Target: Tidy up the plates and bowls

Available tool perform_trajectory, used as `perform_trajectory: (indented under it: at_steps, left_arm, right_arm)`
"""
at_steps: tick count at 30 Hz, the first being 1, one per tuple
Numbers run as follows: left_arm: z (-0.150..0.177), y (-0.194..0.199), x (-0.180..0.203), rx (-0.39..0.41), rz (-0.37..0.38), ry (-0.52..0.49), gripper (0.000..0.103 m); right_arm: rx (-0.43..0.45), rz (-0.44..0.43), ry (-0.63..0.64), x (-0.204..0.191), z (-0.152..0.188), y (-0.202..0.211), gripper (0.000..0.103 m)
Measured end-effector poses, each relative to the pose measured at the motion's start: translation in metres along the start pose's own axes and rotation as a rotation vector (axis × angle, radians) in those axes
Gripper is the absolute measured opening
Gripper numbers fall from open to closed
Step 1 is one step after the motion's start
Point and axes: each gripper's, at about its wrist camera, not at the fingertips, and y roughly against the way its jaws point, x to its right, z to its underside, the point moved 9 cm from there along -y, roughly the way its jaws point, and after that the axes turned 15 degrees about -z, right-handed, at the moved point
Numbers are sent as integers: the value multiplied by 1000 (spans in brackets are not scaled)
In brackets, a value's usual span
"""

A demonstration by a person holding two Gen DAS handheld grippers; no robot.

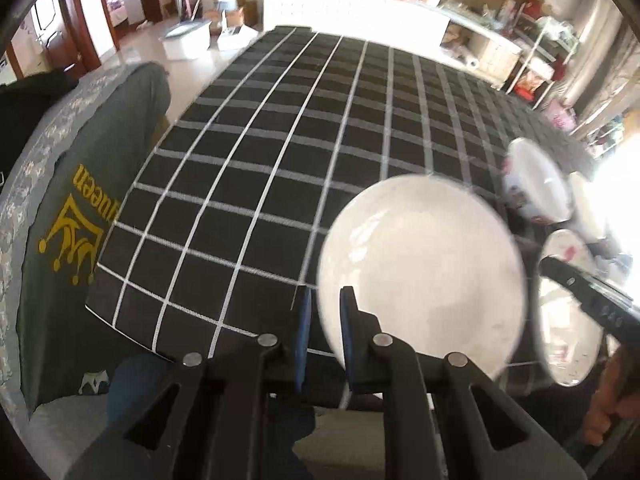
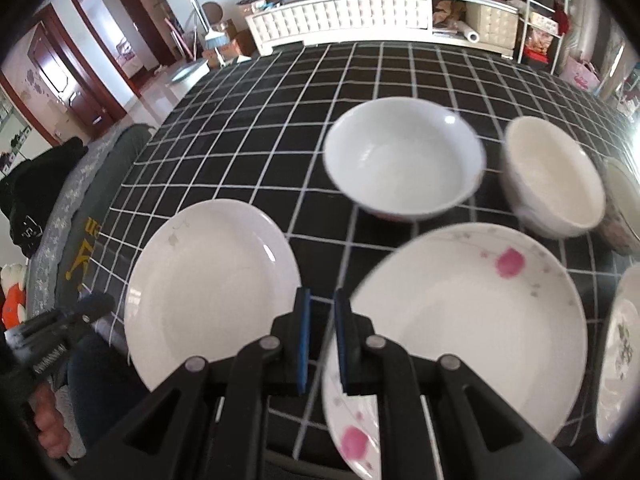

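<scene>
The left gripper (image 1: 325, 336) clamps the near-left rim of the plain white plate (image 1: 420, 276), and the right gripper (image 2: 322, 340) clamps the pink-flowered plate (image 2: 468, 332). Such thin rim holds (glazed, slick) could slip or knock the bowls (image 2: 404, 160) beyond. The checked counter (image 1: 280, 140) lies open far and left.

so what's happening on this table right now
A person holds a gripper in each hand over a checked table of dishes. The left gripper pinches the rim of a plain plate; the right gripper pinches a pink-flowered plate. Two bowls sit behind.
</scene>
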Motion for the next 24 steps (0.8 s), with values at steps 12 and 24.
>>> perform_trajectory:
  at_steps: [12, 24]
  left_arm:
    - [4, 62, 95, 104, 155, -171, 20]
    - [25, 46, 182, 31, 170, -302, 20]
  right_arm:
    - [126, 68, -26, 46, 13, 71, 15]
    - [134, 134, -164, 124, 39, 98, 17]
